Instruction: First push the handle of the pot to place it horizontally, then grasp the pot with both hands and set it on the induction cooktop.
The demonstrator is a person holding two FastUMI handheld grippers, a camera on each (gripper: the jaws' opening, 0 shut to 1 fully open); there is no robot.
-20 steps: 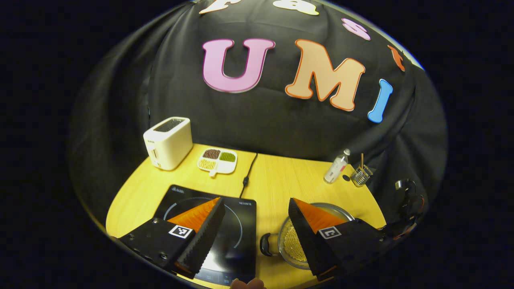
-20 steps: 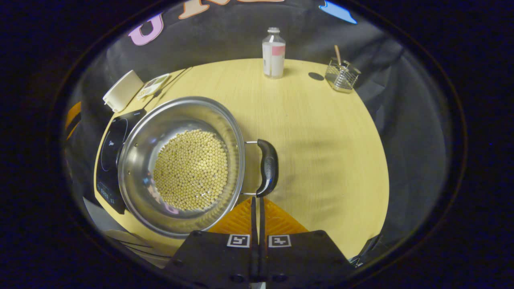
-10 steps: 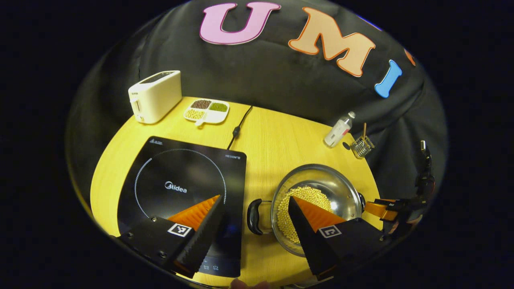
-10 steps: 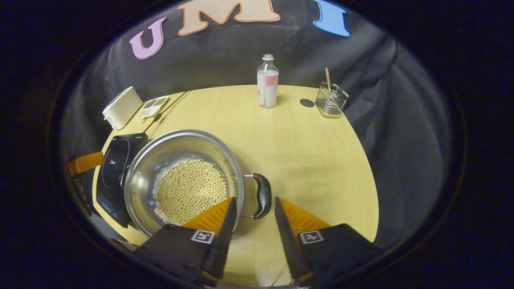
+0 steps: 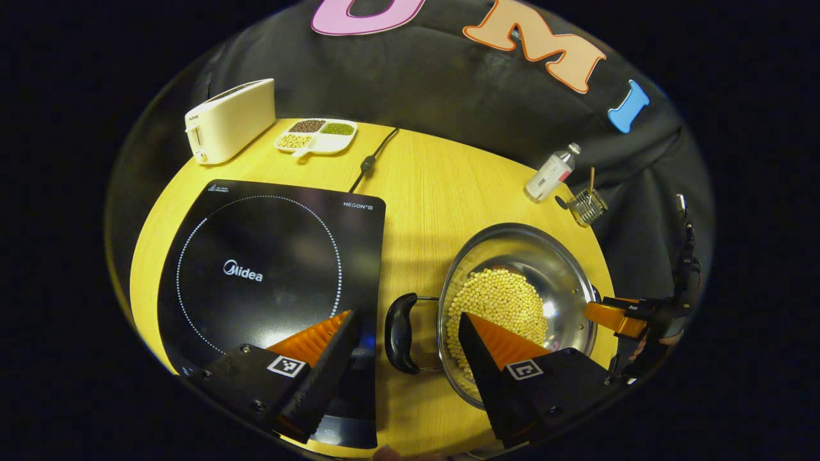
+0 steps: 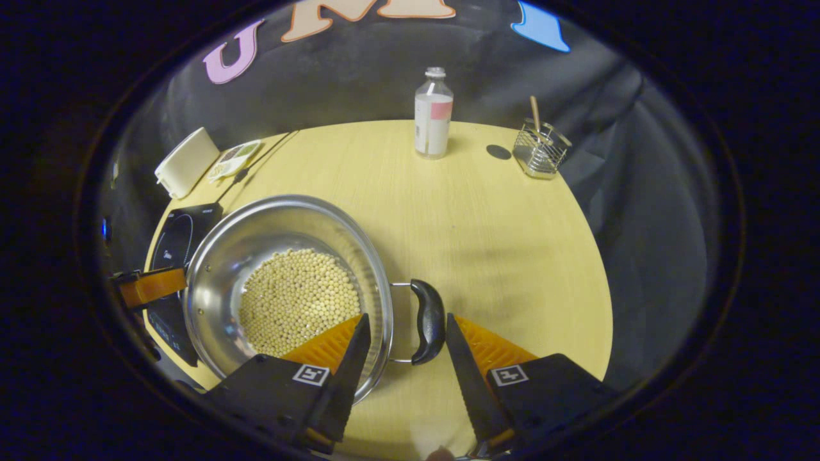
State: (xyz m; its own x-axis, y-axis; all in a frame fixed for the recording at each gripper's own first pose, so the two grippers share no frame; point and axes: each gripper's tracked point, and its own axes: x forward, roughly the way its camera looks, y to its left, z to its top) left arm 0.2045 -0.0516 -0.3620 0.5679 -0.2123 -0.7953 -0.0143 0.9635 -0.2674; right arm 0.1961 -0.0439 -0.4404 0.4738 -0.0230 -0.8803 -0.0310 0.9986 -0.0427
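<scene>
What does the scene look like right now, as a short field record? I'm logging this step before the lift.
pot: on the table, beside the induction cooktop, holding pale beans
pot handles: left handle, right handle, both level
left gripper: open, straddling the left handle
right gripper: open, straddling the right handle
cooktop surface: bare
back of table: toaster, divided dish, bottle, wire holder
</scene>
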